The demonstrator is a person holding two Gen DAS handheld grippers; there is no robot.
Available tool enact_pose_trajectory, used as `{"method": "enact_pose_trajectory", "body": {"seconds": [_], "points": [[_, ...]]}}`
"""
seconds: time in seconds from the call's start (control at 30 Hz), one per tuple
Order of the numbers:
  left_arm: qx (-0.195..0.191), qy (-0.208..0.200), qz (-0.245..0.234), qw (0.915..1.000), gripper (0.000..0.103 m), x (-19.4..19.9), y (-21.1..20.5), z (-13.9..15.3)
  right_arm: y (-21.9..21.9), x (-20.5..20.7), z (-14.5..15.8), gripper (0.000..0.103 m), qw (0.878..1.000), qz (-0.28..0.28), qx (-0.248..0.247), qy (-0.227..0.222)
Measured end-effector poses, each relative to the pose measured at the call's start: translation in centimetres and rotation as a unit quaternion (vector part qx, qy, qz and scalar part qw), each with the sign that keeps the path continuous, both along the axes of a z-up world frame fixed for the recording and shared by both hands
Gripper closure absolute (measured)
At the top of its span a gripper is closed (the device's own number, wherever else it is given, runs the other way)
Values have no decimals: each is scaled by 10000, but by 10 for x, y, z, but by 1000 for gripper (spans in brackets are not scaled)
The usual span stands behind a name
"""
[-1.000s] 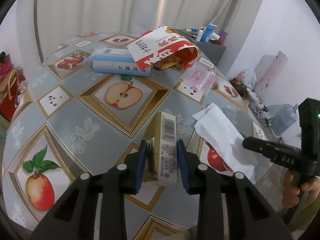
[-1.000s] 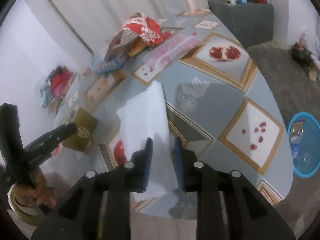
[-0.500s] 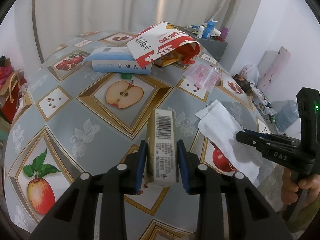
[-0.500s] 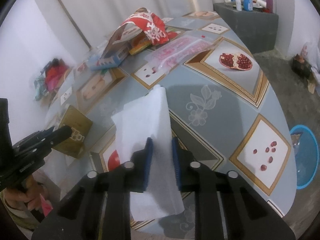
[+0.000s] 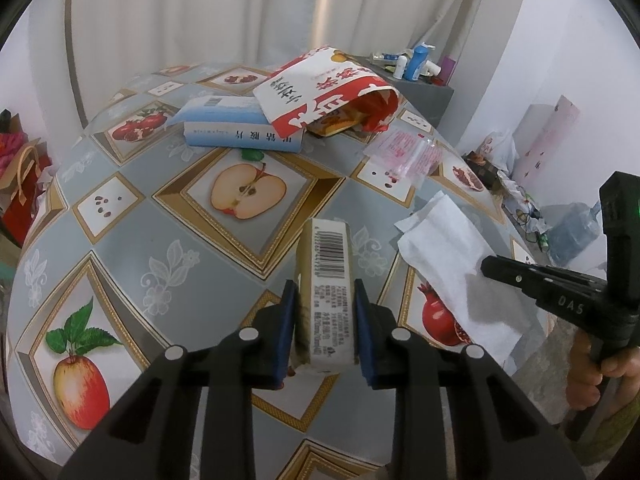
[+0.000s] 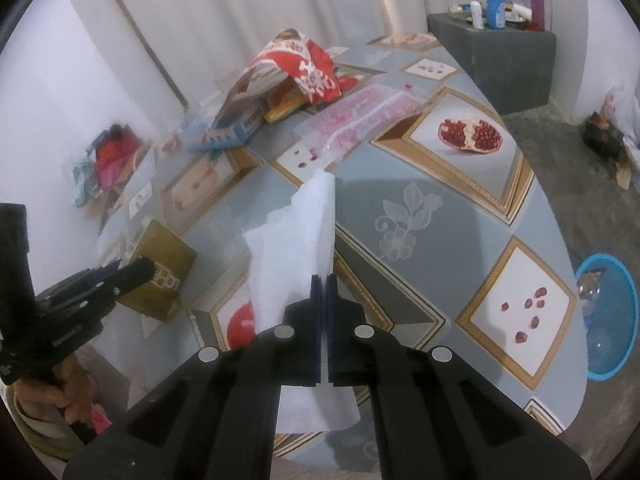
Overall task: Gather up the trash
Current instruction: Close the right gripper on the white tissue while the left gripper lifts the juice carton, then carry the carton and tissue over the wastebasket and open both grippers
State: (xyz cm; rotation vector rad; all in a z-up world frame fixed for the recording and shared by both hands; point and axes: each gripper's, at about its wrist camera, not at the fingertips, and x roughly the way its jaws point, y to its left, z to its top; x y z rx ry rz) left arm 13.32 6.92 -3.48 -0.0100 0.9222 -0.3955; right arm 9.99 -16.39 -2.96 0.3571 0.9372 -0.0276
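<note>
A small gold drink carton [image 5: 326, 248] with a barcode stands between the blue pads of my left gripper [image 5: 324, 292]. Its jaws are closing and the pads press on the carton's sides, just above the fruit-patterned tablecloth [image 5: 160, 240]. To the right lies a white tissue [image 5: 444, 248], and my right gripper [image 5: 492, 266] reaches it from the right. In the right wrist view my right gripper [image 6: 323, 280] is shut on the tissue [image 6: 296, 240], which stands up folded from the pads. The carton [image 6: 160, 268] and left gripper [image 6: 144, 268] show at the left there.
At the table's far side lie a red and white paper bag [image 5: 328, 92], a blue and white box [image 5: 240, 128] and a clear pink plastic bag [image 5: 408, 152]. A blue basin [image 6: 608, 320] sits on the floor to the right. A grey cabinet [image 6: 496, 40] holds bottles.
The right gripper's pads closed together on the tissue, whose far end rose off the table. The carton turned in the left gripper so its barcode side faces the camera.
</note>
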Motion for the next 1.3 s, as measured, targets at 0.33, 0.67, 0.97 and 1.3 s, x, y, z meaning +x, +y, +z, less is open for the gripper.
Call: {"method": "enact_pose_trajectory", "body": {"seconds": [0.33, 0.67, 0.97, 1.3], "points": [[-106, -150, -58, 9998, 77, -3, -3, 13, -7, -10, 24, 103, 9994, -62, 23, -328], [-228, -322, -240, 9989, 77, -2, -15, 28, -22, -21, 48, 103, 9975, -264, -18, -649], [-421, -650, -934, 9926, 77, 8, -64, 58, -67, -53, 73, 103, 9892, -1022, -181, -1033], [-792, -655, -2317, 9673, 77, 22, -192, 88, -165, -144, 89, 103, 9506, -2777, -555, -1273]]}}
